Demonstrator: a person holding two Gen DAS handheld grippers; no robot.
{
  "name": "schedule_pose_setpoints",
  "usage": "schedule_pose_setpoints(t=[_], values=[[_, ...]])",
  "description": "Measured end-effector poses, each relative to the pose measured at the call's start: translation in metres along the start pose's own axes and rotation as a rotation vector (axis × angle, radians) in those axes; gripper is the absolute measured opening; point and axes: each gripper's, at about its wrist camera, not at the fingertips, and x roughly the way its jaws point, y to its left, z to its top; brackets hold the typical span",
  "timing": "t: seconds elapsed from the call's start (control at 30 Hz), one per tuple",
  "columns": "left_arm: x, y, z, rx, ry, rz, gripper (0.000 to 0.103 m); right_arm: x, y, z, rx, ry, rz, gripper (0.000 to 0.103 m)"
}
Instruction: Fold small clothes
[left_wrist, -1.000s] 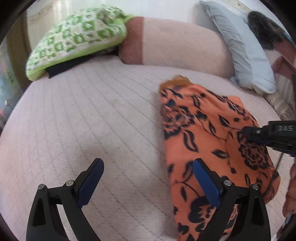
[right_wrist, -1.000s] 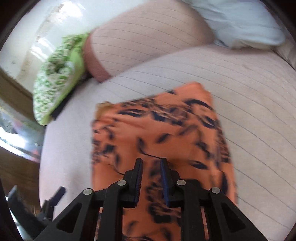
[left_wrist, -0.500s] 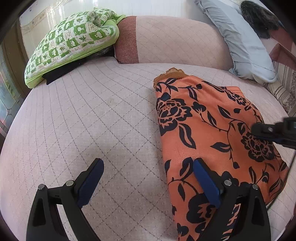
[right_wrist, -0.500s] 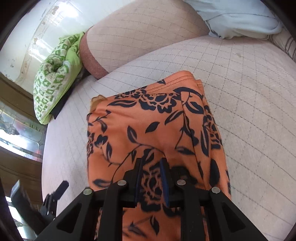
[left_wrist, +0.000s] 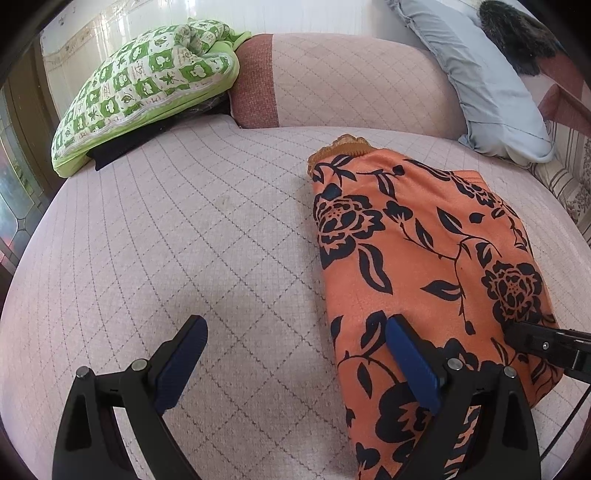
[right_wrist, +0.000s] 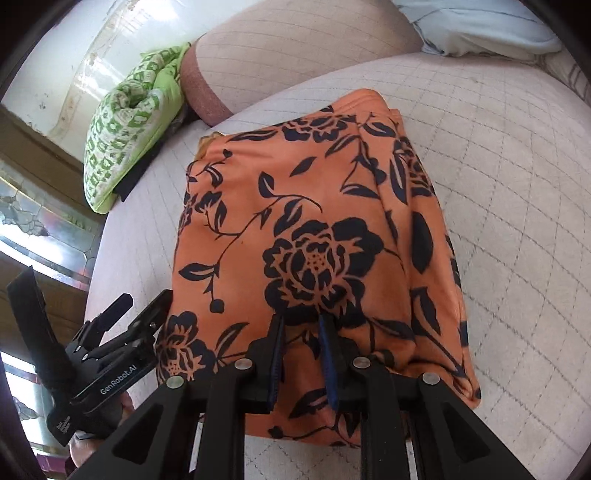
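Pillow (left_wrist: 480, 81) shows whole only from left wrist.

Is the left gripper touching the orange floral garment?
Cannot tell. In the left wrist view the left gripper stands wide open; one finger overlaps the orange floral garment, but no contact or gap shows plainly.

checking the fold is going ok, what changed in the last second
The right gripper came in lower over the near end of the orange garment, its jaws narrow with a pinch of cloth between them, as before. The garment, blurred a second ago, now lies still, folded on the bed. The left gripper kept its place, jaws wide open and empty. The green quilt and pillow stayed put.
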Motion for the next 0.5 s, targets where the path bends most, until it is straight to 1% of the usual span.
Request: schedule_pose_setpoints(t=[0.2, 0.33, 0.5], values=[[0.0003, 0.0012, 0.0003, -0.002, 0.000, -0.004, 0.097, 0.0002, -0.0055, 0.0048, 0.023, 0.031, 0.045, 0.022], [0.0025, 0.0017, 0.0001, -0.004, -0.003, 0.003, 0.100, 0.0016, -0.0056, 0.0051, 0.002, 0.040, 0.053, 0.022], [0.0056, 0.0039, 0.0003, -0.013, 0.001, -0.001, 0.101, 0.0029, -0.0060, 0.0052, -0.023, 0.041, 0.059, 0.023]])
